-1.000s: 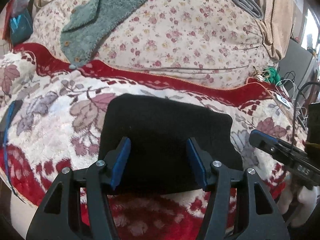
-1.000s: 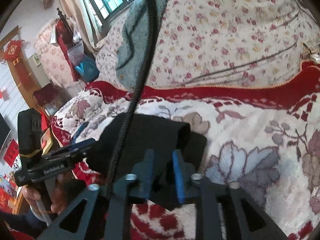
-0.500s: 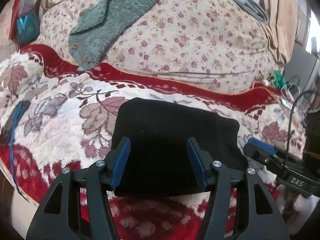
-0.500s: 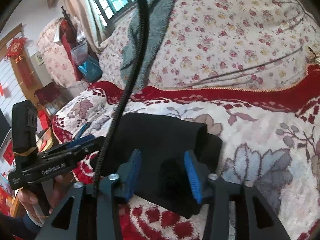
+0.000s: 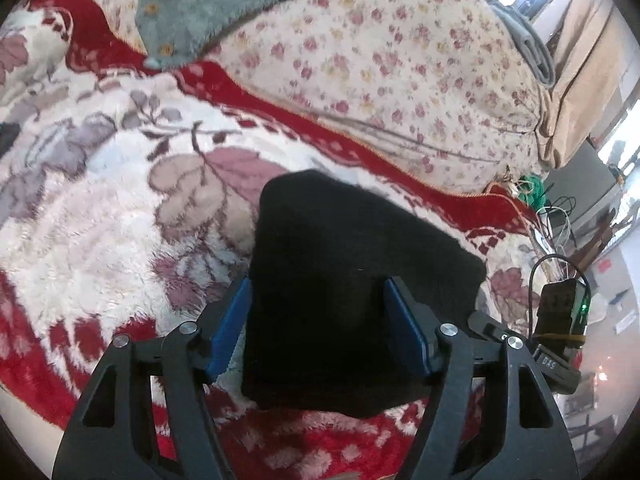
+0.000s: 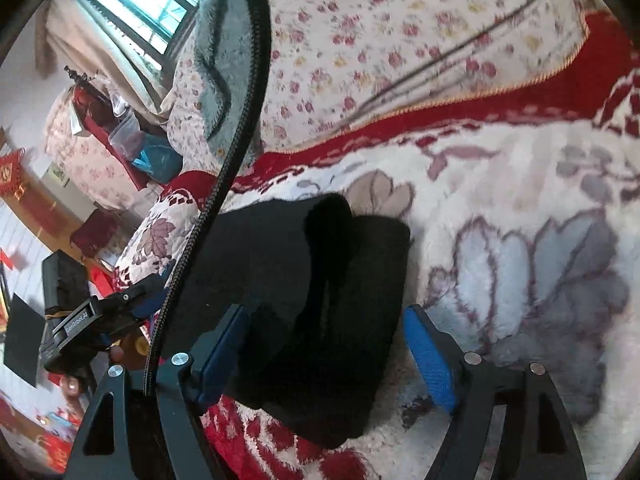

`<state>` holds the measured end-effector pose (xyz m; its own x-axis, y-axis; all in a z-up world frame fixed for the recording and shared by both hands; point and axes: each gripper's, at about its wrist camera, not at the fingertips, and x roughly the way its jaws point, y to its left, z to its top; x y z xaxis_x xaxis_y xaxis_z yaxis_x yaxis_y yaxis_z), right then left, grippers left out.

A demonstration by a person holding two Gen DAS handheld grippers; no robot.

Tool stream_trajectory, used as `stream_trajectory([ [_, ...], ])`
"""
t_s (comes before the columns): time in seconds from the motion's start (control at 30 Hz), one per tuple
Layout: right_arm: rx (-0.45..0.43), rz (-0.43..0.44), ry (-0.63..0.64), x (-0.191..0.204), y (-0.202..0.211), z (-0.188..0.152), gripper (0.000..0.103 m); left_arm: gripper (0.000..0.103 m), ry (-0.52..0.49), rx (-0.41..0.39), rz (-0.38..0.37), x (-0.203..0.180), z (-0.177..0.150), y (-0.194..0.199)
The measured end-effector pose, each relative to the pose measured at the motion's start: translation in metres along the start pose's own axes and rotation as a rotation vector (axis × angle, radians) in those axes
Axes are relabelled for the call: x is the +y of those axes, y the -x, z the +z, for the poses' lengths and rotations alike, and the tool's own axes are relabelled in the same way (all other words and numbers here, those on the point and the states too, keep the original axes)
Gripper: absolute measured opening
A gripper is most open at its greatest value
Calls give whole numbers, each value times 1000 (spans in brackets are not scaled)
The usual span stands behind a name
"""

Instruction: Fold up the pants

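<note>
The black pants (image 5: 352,280) lie folded into a thick block on the fleece blanket, also in the right wrist view (image 6: 312,280). My left gripper (image 5: 318,320) is open, its blue pads on either side of the block's near edge, holding nothing. My right gripper (image 6: 324,348) is open wide, its pads astride the near right corner of the pants, holding nothing. The left gripper's body (image 6: 100,320) shows at the left of the right wrist view; the right gripper's body (image 5: 552,344) shows at the right of the left wrist view.
The red and white flowered blanket (image 5: 100,220) covers the bed. A floral quilt (image 5: 380,60) is piled behind, with a green fleece garment (image 5: 208,8) on it. Cables and chargers (image 5: 552,216) lie at the right. A black cable (image 6: 240,100) hangs across the right wrist view.
My right gripper was shut on the pants' corner, then opened wide and let go. The left gripper stayed open and shifted a little left around the block.
</note>
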<state>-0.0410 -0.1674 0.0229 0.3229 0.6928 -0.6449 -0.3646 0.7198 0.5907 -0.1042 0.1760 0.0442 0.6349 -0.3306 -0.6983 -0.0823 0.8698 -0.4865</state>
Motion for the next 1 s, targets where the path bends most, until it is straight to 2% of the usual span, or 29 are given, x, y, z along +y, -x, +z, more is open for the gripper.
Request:
stream_trajectory([
  [0.13, 11, 38, -12, -5, -8, 2, 80, 71, 40, 22, -72, 13, 3, -12],
  [0.27, 17, 73, -23, -9, -11, 5, 83, 83, 79, 92, -130, 26, 6, -28],
  [0.33, 22, 75, -11, -7, -12, 5, 86, 89, 58, 128, -152, 24, 7, -36],
  [0.4, 25, 58, 13, -1, -15, 6, 86, 97, -20, 137, -119, 11, 6, -39],
  [0.5, 25, 48, 104, 12, -21, 4, 84, 96, -148, 125, -24, -10, -1, -44],
  [0.53, 14, 37, 129, 15, -23, 1, 82, 93, -169, 123, -18, -13, -2, -45],
  [0.6, -4, 76, 141, 15, -23, -2, 62, 72, -178, 103, -21, -14, -5, -41],
  [0.63, -9, 85, 135, 14, -22, -2, 61, 66, -183, 86, -31, -14, -5, -36],
  [0.7, -16, 77, 147, 18, -18, -1, 54, 46, -191, 58, -40, -14, -6, -28],
  [0.8, -40, 75, 191, 33, -9, 5, 48, 37, -191, 29, -42, -15, -3, -15],
  [0.93, -67, 123, 243, 59, -3, 19, 43, 34, -188, -41, -47, -14, 6, 10],
  [1.0, -72, 130, 274, 75, -9, 26, 42, 34, -188, -85, -26, -10, 15, 25],
])
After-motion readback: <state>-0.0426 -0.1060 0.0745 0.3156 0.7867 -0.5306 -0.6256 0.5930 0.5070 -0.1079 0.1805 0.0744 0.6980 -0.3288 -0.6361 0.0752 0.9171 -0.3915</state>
